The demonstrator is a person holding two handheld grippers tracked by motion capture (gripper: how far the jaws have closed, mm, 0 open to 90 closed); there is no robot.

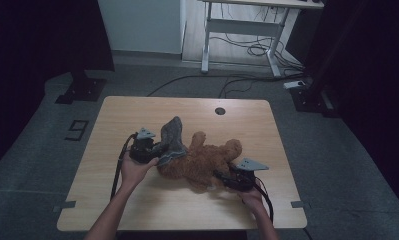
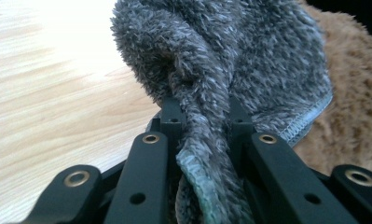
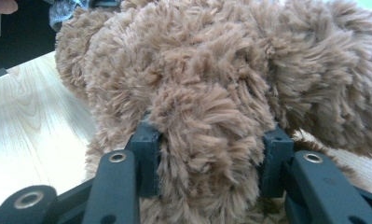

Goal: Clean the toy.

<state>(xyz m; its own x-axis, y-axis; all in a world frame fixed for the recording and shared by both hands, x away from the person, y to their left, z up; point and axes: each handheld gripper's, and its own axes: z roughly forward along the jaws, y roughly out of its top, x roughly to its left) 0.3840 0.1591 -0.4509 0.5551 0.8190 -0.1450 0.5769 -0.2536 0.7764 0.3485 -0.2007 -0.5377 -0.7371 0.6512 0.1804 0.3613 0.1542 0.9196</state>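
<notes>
A brown plush toy (image 1: 204, 160) lies in the middle of the wooden table (image 1: 137, 115). A fuzzy grey cloth (image 1: 172, 137) drapes over the toy's left side and stands up in a peak. My left gripper (image 1: 154, 151) is shut on a fold of the grey cloth (image 2: 207, 93), whose stitched hem hangs between the jaws. The brown plush (image 2: 356, 107) lies just behind it. My right gripper (image 1: 221, 177) is shut on a thick limb of the plush toy (image 3: 211, 130) at its near right side, the fur bulging between the two fingers (image 3: 146, 149).
A round cable hole (image 1: 220, 111) sits near the table's far edge. Beyond the table stand a desk frame (image 1: 247, 30) with loose cables on the floor and a black stand base (image 1: 82, 90). Bare tabletop lies to the left and along the front.
</notes>
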